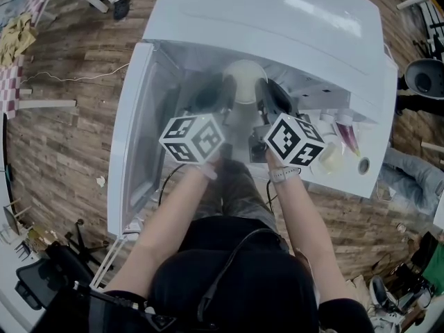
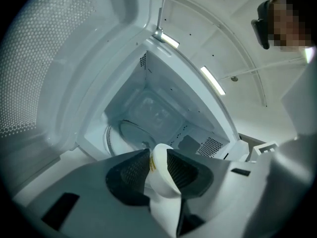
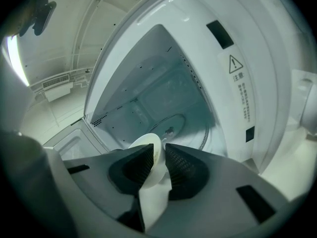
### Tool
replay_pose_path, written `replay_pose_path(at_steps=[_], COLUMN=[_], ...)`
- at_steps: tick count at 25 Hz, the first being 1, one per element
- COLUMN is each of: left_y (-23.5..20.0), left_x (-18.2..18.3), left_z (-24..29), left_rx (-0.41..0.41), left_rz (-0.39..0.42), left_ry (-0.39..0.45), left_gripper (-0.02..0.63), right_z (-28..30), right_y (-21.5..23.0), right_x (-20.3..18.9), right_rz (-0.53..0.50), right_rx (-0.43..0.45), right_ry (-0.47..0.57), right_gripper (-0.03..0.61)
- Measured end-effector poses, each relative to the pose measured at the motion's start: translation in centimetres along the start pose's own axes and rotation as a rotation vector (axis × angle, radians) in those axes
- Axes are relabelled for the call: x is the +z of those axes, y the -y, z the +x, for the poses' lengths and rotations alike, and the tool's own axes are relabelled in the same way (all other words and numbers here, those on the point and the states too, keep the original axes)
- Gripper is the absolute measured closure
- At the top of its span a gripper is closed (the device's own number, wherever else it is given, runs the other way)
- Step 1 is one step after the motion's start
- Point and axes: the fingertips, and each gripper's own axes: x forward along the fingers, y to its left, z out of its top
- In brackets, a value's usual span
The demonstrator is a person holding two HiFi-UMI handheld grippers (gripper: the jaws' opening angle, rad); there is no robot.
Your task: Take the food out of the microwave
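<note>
White bowl (image 1: 244,80) held at the open mouth of the microwave (image 1: 277,19), twelve o'clock from the person. The left gripper (image 2: 158,165) and right gripper (image 3: 158,163) each clamp its rim. The turntable (image 2: 130,132) beyond is bare, and the door (image 1: 135,137) stands open at nine o'clock. The lift looks done; drawing the bowl clear and setting it down remain.

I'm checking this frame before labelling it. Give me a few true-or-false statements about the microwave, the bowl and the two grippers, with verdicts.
1. The left gripper and the right gripper each clamp the rim of the white bowl. True.
2. The door of the microwave is shut. False: it stands open.
3. The white bowl rests on the turntable. False: the grippers hold it in front of the cavity, and the turntable shows bare.
4. The microwave is white. True.
</note>
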Motion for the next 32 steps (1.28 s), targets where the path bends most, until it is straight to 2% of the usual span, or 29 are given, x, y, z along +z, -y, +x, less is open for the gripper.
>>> replay_pose_path(at_steps=[32], left_y=[0.8], left_x=[-2.2], left_z=[-2.6], left_rx=[0.049], left_rz=[-0.043], left_ry=[0.017], left_gripper=[0.499], right_z=[-2.7], right_y=[0.0], right_x=[-1.5], right_rz=[-0.006], right_rx=[0.031], right_ry=[-0.027], right_gripper=[0.506])
